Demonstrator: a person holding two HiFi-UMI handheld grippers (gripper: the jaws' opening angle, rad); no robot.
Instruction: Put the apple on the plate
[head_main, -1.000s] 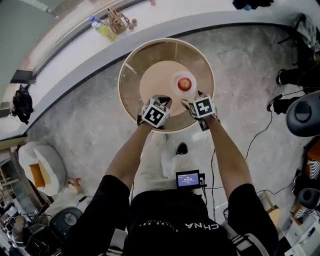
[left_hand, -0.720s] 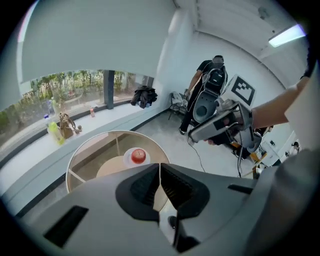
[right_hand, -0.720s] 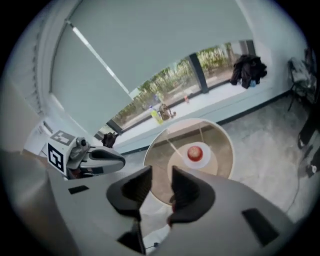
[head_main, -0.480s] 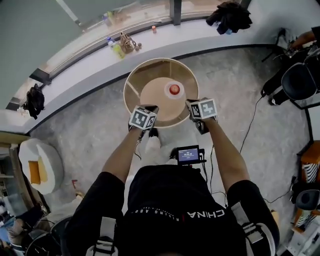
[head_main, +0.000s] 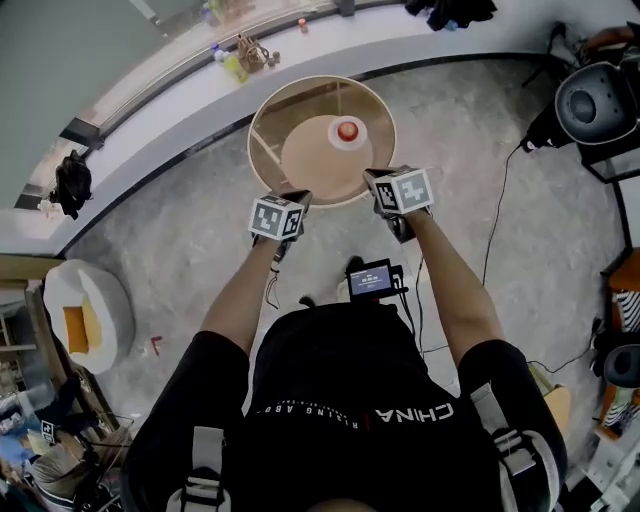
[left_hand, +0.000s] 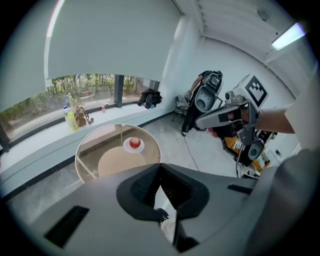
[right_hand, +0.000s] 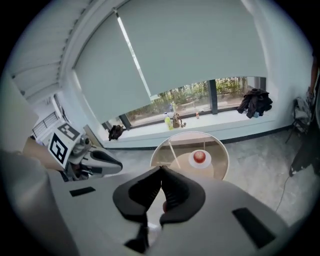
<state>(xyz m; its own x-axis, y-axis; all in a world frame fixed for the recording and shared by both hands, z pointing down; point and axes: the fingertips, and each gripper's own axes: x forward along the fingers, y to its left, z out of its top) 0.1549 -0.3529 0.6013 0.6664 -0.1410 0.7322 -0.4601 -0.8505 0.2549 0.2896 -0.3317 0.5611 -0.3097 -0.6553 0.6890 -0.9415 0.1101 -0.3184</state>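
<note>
**While Both Grippers Stand Clear: Apple Seated on Plate**

As seen from the head view, the apple (head_main: 347, 130) sits on the white plate (head_main: 333, 136), and the plate rests on the round glass tabletop (head_main: 290, 110). The plate lies on the far part of the tabletop, slightly right of its centre. A pale disc (head_main: 318, 165) shows through the glass beneath the tabletop.

1. Left gripper (head_main: 297, 196): held over the near left edge of the tabletop. In the left gripper view its fingers (left_hand: 150, 186) are clenched tip to tip and grasp nothing. The apple (left_hand: 134, 142) and plate (left_hand: 134, 149) show well beyond the fingertips, apart from them.

2. Right gripper (head_main: 376, 178): held over the near right edge of the tabletop. In the right gripper view its fingers (right_hand: 172, 192) are clenched together with no object between them. The apple (right_hand: 199, 156) and plate (right_hand: 199, 164) lie on the tabletop ahead of the fingertips, with no contact.

3. Surroundings: a curved window ledge (head_main: 150, 110) runs beyond the far side of the tabletop. Bottles (head_main: 229, 64) stand on the ledge to the far left of the tabletop, and a dark garment (head_main: 450, 12) lies on it to the far right. The floor (head_main: 180, 240) around the tabletop is grey stone.

Neither gripper touches the apple, the plate or the tabletop.
</note>
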